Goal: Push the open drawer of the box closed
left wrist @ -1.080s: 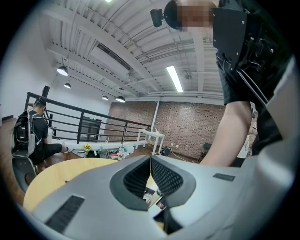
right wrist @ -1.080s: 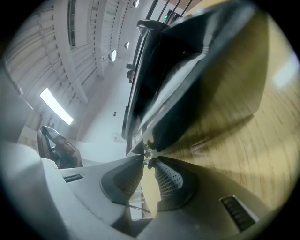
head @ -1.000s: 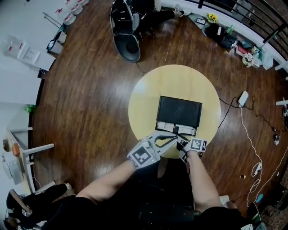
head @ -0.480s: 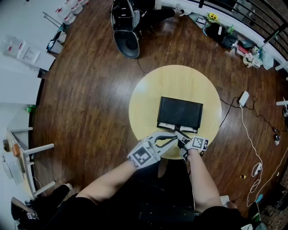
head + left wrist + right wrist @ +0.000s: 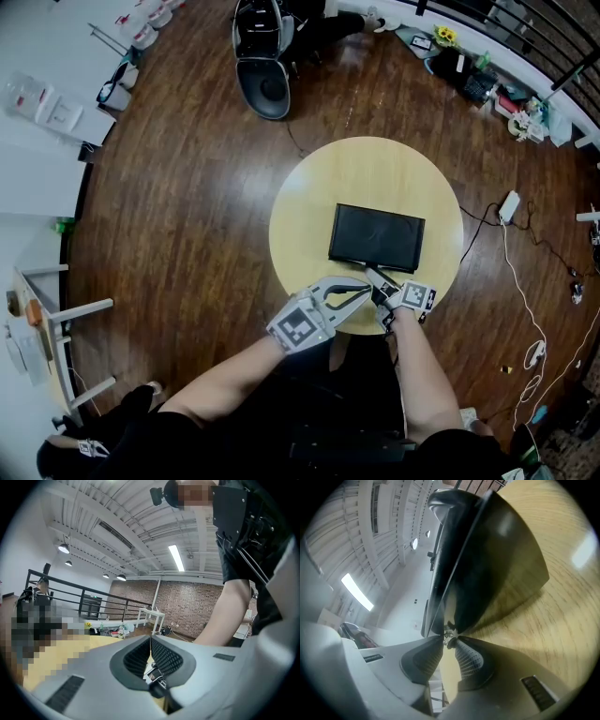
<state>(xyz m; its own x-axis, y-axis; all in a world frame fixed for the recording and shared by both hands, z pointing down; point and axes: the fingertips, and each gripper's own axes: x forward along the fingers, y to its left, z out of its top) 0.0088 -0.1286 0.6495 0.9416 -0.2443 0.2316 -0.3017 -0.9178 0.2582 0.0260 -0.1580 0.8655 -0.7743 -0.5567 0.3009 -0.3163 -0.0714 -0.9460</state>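
Note:
A black box (image 5: 377, 236) lies on the round yellow table (image 5: 366, 169). Its drawer sits flush with the near face, and none of the white inside shows. My right gripper (image 5: 377, 277) is at that near face. In the right gripper view its tips (image 5: 449, 641) pinch the drawer's small metal knob (image 5: 449, 634), with the dark box (image 5: 497, 550) filling the view just beyond. My left gripper (image 5: 364, 288) hovers beside it over the table's near edge. It is shut and holds nothing, and its pads (image 5: 161, 654) meet in the left gripper view.
A black office chair (image 5: 261, 56) stands on the wooden floor beyond the table. A white power adaptor (image 5: 507, 206) with trailing cables lies to the right. A white stand (image 5: 47, 319) is at the far left. A railing with clutter lines the top right.
The drawer has slid into the box and the white strip at its front is gone. My right gripper moved forward with it. The left gripper barely moved.

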